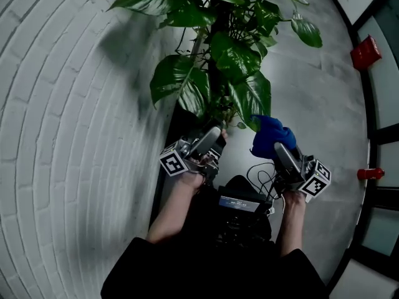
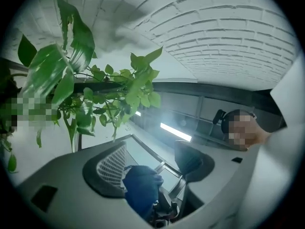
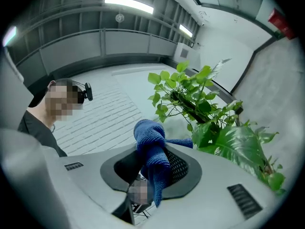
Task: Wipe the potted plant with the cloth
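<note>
Leafy green potted plant (image 1: pixel 234 61) stands just ahead of the right hand-held gripper (image 1: pixel 278 149), which clamps a bunched blue cloth (image 1: pixel 272 134).

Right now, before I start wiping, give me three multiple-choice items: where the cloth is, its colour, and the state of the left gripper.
1. Where is the cloth?
A) on the floor
B) in the right gripper, by the lowest leaves of the plant
C) draped over the pot

2. What colour is it?
A) white
B) green
C) blue

3. The left gripper is:
A) open, gripping nothing
B) shut on a leaf
C) shut on the cloth

Answers:
1 B: the right gripper view shows it pinched between the pads.
2 C: it is blue in every view.
3 A: its pads stand apart with no leaf between them.
</note>
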### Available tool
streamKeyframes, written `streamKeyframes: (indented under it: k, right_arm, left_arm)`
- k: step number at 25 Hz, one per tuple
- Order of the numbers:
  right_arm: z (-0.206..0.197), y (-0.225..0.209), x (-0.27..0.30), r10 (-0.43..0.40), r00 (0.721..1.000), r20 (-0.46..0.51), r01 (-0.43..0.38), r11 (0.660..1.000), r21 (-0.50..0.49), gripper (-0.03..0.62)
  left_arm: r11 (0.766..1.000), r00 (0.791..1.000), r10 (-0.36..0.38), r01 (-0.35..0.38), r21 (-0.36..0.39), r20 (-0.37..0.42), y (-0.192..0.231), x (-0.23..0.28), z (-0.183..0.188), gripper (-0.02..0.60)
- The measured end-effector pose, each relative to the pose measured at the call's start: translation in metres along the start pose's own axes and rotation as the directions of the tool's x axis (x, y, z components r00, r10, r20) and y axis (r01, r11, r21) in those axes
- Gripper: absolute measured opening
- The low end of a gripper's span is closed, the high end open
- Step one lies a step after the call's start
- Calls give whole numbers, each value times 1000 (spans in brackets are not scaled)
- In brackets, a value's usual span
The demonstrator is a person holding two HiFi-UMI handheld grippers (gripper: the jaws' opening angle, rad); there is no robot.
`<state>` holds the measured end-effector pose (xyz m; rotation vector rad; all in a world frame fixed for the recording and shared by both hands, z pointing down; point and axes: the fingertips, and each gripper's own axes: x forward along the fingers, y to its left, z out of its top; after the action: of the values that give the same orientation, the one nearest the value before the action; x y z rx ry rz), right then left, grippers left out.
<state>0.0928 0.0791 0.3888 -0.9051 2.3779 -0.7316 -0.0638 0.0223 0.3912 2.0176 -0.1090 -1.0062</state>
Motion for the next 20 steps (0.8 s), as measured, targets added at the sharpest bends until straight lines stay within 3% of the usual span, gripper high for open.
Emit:
streamKeyframes:
  k: [4, 9, 15, 20]
  right_arm:
    - [31, -17, 19, -8, 1000, -21, 6, 997, -77, 124]
    - [72, -52, 57, 34, 998, -57, -43, 987, -157, 123]
    - [110, -110, 116, 152, 979, -139, -170, 976, -133, 123]
    - [131, -149, 151, 230, 955, -187, -247, 966, -76, 123]
  left_arm:
    - [997, 997, 64, -65, 32, 34, 25, 9, 20, 314]
    - [983, 988, 135, -143, 117, 72, 57, 34, 44, 318]
    - [938, 954, 235, -273, 215, 185, 105, 68, 80, 324]
    - [906, 934, 260, -324, 273, 246, 124, 89, 98, 325]
